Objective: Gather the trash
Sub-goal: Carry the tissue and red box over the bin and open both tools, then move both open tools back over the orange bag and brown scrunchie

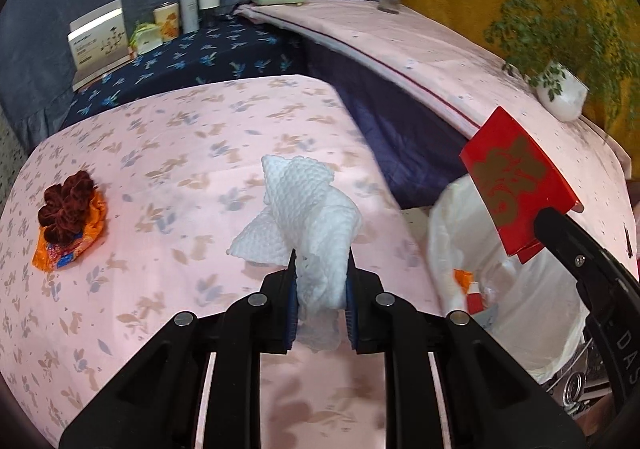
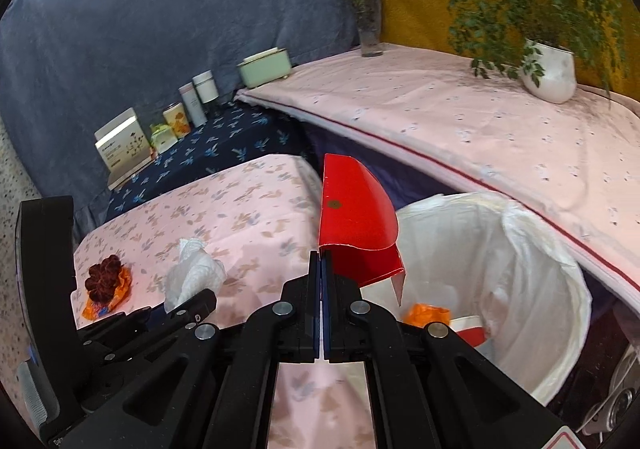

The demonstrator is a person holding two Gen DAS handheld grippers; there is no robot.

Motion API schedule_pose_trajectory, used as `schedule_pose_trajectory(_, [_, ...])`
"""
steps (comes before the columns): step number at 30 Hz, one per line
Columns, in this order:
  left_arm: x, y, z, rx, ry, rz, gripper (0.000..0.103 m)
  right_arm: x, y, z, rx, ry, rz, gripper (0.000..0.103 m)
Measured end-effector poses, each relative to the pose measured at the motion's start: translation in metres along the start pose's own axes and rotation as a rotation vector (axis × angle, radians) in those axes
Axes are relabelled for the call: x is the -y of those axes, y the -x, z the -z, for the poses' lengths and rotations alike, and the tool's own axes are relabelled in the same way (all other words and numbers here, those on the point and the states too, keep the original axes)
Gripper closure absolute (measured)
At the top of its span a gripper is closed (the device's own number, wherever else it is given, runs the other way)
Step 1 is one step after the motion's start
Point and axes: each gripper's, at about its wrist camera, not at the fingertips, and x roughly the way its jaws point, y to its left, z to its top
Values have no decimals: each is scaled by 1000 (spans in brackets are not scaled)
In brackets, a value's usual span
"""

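Above the pink flowered tablecloth [image 1: 168, 153], the left gripper [image 1: 321, 273] squeezes a soft, light white crumpled paper towel [image 1: 304, 205]. Beside the white-lined trash bin [image 2: 532, 289], the right gripper [image 2: 321, 273] pinches a thin, bendy red card envelope [image 2: 356, 225] by its edge.

Bin [image 2: 520, 269] right of table [image 2: 248, 217], scrunchie [image 2: 103, 277] on wrapper [image 2: 120, 291]

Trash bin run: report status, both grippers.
Left gripper shut on paper towel. Right gripper shut on red card, beside bin. Orange wrapper left on table.
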Motion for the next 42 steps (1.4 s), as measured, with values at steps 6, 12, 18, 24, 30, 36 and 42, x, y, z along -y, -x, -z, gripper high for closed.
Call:
schedule_pose_trajectory(6, [49,2,1,-3,-75,50,85,46,14,-1,16,-52,51,102])
schedule_pose_trajectory(12, [86,-1,1,-20,-116,121,85,84,19,2,9,-106,98,102])
schedule_pose_trajectory(18, [109,-2,5,-26,-159,171,85,104,21,7,8,-123,124,102])
schedule_pose_trajectory(24, [113,-6,6,-38,-149,207,68,111,20,10,2,-139,139,98])
schedule_pose_trajectory(30, [104,-5,5,-29,-117,182,49,109,21,12,-1,-140,136,91])
schedule_pose_trajectory(36, [95,1,5,-12,-104,169,45,102,25,11,7,-129,132,80])
schedule_pose_trajectory(42, [81,8,7,-4,-81,151,45,88,30,10,12,-108,124,77])
